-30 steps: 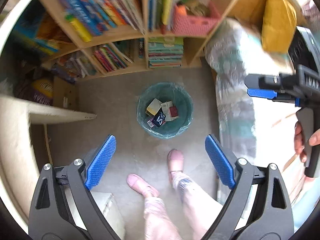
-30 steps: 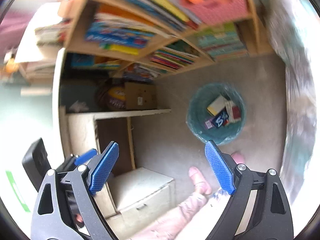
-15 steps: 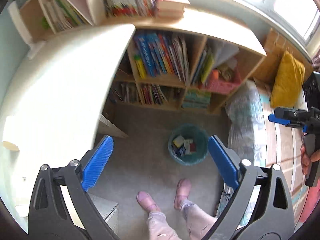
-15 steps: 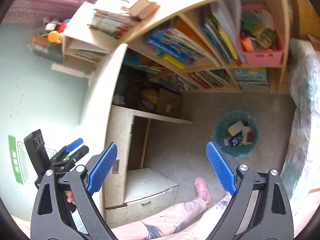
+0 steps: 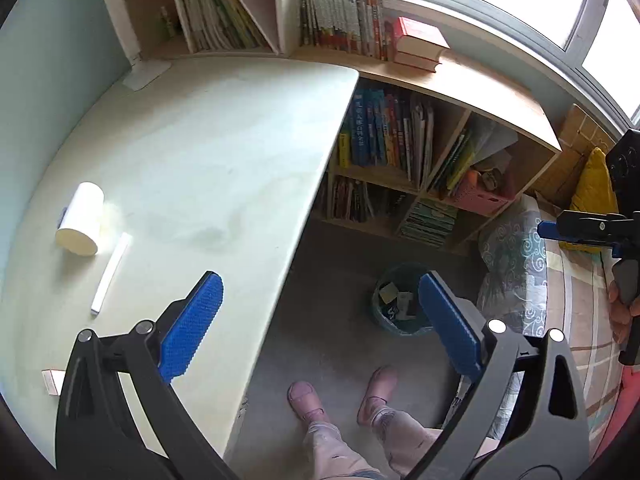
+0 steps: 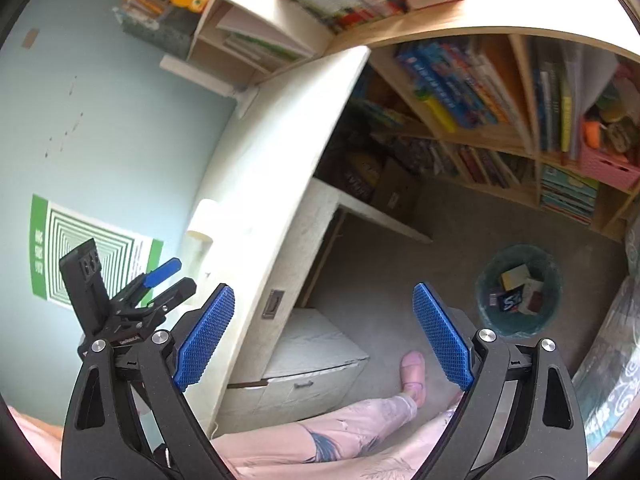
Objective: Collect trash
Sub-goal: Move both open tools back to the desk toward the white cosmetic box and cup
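Desk [image 5: 192, 152] fills the left half of the left wrist view: pale top, curved front edge. In the right wrist view the same desk [image 6: 280, 152] runs edge-on, with a drawer unit [image 6: 312, 360] under it on the grey floor.

Bookshelf [image 5: 404, 148] sits behind and right of the desk, packed with books; a pink basket [image 5: 480, 196] is in a lower cubby. A bed with a patterned cover [image 5: 516, 256] lies along the right.

Trash bin [image 5: 400, 304], teal liner, stands on the floor between desk and bed, well below both grippers. It holds several wrappers and cartons. In the right wrist view the bin [image 6: 518, 292] sits just right of the right finger.

Left gripper [image 5: 320, 324]: jaws spread wide, nothing between them. Its left finger overlaps the desk's front edge, its right finger overlaps the bin's rim in the picture. Not touching either.

Right gripper [image 6: 324, 336]: also wide open and empty, over the floor beside the desk. It shows at the far right of the left wrist view [image 5: 576, 228], held in a hand [image 5: 622, 312].

On the desk: white paper roll [image 5: 80, 220] lying on its side at the left. Just right of it, a thin white stick-like strip [image 5: 110, 272]. Small white scrap [image 5: 54, 380] at the near-left edge, partly hidden behind the left gripper's arm. All three lie left of the left finger, apart from it.

Person's feet in pink slippers [image 5: 340, 396] are on the floor, near side of the bin.
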Tool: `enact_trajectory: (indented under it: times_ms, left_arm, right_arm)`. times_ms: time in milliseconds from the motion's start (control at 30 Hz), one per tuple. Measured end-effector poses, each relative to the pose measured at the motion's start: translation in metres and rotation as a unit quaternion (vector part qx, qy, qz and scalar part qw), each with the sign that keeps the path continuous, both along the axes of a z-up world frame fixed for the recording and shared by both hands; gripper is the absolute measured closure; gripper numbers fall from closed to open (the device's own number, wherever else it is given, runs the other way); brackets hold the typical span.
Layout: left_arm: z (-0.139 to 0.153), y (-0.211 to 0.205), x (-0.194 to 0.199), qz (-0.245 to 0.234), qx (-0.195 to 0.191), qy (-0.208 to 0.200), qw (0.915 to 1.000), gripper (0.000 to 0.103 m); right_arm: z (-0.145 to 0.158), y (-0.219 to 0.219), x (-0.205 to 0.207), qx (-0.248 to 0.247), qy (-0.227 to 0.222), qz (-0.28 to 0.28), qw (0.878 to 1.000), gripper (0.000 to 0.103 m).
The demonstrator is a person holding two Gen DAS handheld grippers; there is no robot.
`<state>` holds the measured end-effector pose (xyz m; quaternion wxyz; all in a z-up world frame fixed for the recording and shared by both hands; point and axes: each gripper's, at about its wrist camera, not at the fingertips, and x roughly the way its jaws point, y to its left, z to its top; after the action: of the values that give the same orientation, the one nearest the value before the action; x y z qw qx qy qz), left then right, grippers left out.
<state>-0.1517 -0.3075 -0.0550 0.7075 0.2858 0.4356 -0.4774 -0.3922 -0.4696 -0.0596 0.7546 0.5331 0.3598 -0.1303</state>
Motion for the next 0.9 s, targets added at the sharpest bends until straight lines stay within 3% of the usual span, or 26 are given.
enact_trajectory:
  times_ms: [233,533,900]
  left_arm:
    - [0.002,0.046,0.05,0.078,-0.003,0.001,0.997,0.007]
    - [0.013,0.108,0.099,0.16,-0.013,-0.016,0.9869,0.007]
    - [0.011,0.187,0.153,0.263,-0.003,-0.023,0.9644,0.007]
  right_arm:
    - [0.009,0.016,0.056,-0.012,-0.003,0.063,0.998,0.013]
    - [0.024,0.037,0.128,-0.029,-0.013,0.134,0.99,0.013]
    - [0.039,0.084,0.219,-0.058,-0.022,0.231,0.971,0.013]
